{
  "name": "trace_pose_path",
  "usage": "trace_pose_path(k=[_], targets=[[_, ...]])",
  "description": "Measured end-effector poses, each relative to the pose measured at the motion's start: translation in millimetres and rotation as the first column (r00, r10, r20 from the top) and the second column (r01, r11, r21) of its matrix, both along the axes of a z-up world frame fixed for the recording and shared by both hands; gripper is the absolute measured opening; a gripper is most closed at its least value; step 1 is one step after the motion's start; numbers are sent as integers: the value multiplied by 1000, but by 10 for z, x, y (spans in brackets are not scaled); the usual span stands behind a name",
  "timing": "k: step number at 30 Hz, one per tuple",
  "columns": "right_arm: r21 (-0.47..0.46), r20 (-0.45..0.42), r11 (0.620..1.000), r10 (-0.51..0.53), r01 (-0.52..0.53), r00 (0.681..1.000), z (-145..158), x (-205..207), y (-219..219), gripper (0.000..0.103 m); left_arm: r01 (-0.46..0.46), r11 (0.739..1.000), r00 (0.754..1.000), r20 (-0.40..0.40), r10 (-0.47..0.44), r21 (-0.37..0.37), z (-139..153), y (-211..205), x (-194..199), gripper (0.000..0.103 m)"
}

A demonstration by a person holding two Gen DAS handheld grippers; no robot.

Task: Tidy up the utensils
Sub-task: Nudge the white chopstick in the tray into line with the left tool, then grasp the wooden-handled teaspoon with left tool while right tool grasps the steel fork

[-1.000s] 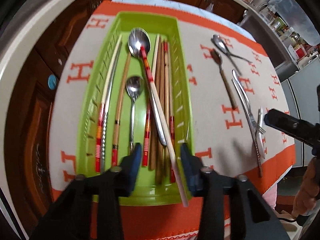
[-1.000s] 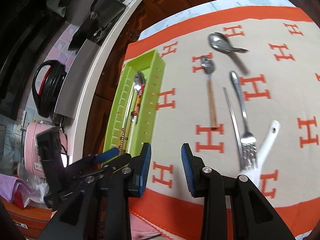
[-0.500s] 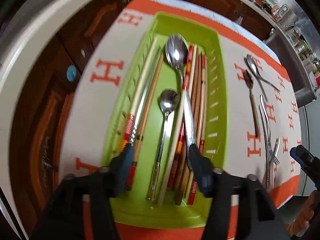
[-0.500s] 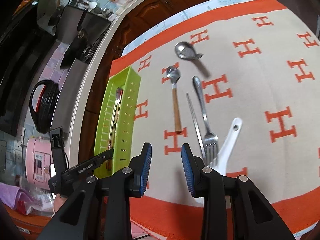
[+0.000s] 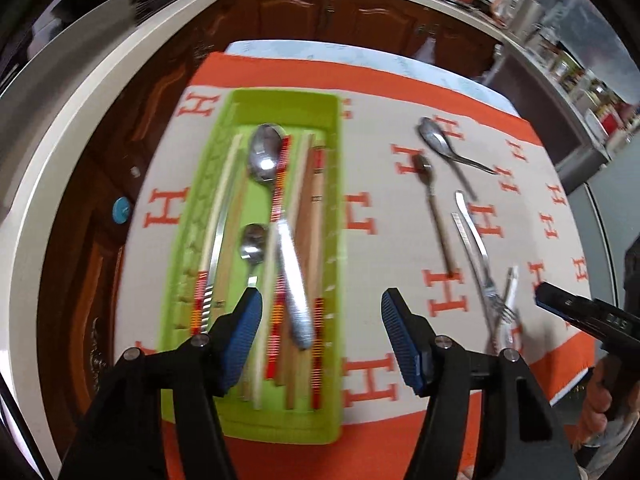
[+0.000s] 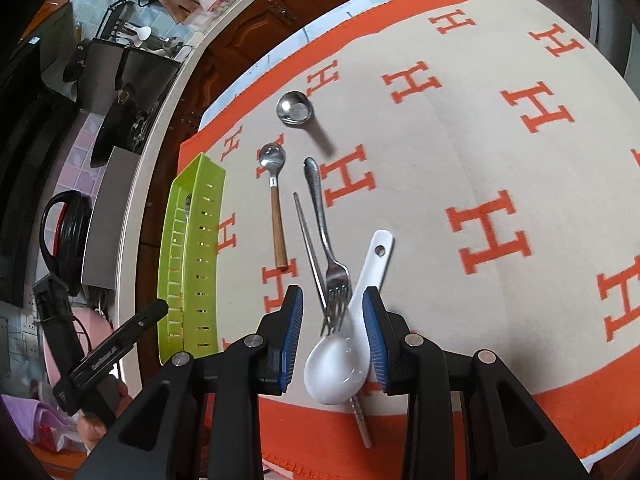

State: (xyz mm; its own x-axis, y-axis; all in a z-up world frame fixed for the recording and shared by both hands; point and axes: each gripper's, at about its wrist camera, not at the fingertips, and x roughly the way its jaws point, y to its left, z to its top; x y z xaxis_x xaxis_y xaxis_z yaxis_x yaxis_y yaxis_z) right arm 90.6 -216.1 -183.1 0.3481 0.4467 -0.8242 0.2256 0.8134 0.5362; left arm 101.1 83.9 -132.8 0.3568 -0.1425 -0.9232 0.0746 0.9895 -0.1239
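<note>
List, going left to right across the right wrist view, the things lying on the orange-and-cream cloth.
Lime-green plastic utensil tray → small steel spoon with a wooden handle → single metal chopstick → steel fork → white ceramic soup spoon. The round steel spoon further back is left out: its place in the order is unclear.

Orange-bordered cloth [image 6: 460, 128] under green tray [image 5: 256, 420], loose cutlery.

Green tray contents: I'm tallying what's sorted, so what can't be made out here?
- Left wrist view: motion blur smears the chopsticks in the green tray; no exact count.
- Same view: the left hand-held gripper covers the small spoon handle.
- Right wrist view: the tray wall hides nearly everything inside.
</note>
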Motion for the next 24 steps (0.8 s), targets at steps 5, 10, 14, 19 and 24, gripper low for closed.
trace_pose_path(k=[5, 10, 14, 19, 24], targets=[[-18, 11, 1000, 21, -20, 1000, 10, 93, 15, 32, 59, 998, 998, -12, -59, -11, -25, -306, 132, 60], [-45, 9, 997, 58, -58, 998, -22, 312, 73, 32, 78, 995, 996, -35, -81, -61, -128, -564, 402, 60], [-39, 1, 997, 70, -70, 998, -81, 499, 95, 32, 64, 989, 994, -79, -75, -133, -268, -732, 680, 57], [-19, -1, 998, 66, -66, 998, -136, 621, 106, 32, 29, 981, 985, -164, -60, -190, -527, -862, 945, 46], [-9, 1, 997, 73, -73, 997, -176, 655, 111, 32, 5, 980, 971, -232, -52, -198, -767, -944, 1053, 38]])
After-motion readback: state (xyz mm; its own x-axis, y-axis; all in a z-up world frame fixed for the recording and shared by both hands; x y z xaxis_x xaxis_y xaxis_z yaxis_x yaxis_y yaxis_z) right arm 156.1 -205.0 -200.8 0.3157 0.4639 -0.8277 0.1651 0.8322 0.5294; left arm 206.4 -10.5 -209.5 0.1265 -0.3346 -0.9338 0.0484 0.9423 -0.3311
